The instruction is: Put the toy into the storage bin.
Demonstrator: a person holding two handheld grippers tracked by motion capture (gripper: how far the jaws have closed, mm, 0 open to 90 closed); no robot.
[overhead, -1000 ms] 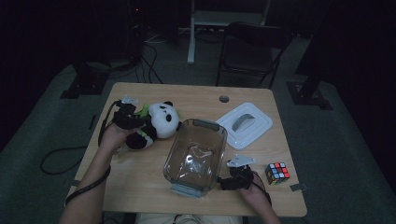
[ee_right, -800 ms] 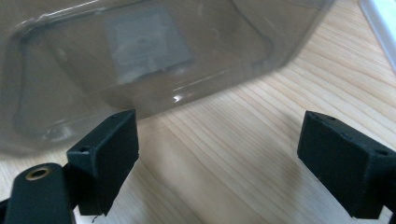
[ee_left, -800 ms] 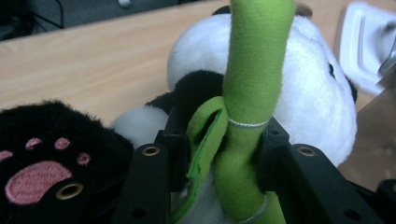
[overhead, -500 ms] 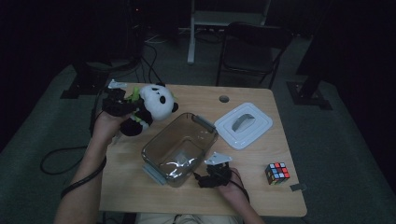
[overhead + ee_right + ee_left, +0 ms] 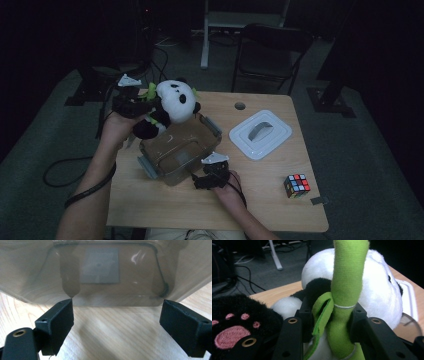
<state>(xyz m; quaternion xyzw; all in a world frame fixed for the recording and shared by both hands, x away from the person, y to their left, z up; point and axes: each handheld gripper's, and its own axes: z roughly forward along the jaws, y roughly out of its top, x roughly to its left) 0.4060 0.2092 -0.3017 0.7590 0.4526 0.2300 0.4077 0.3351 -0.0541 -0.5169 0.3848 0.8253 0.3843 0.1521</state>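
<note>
Since the earlier frames, the panda [image 5: 172,102] had risen off the table [image 5: 260,205] in the left gripper [image 5: 131,97] and hung above the far left rim of the box [image 5: 180,147], while the box itself had slid left and nearer along with the right gripper [image 5: 197,181].

At the far left, the left gripper held the panda up, its jaws pinching the toy's green stalk [image 5: 345,290] and leaf between them in the left gripper view, with the white head just behind and a black paw [image 5: 234,322] with pink pads at the near left. Right of that, the clear box stood on the table below the panda, open-topped. At its near edge sat the right gripper [image 5: 116,320], jaws spread wide, one tip touching the box wall, nothing between the pads. Farther right lay the white lid [image 5: 260,134], apart from the box, and at the near right a cube [image 5: 296,185].
</note>
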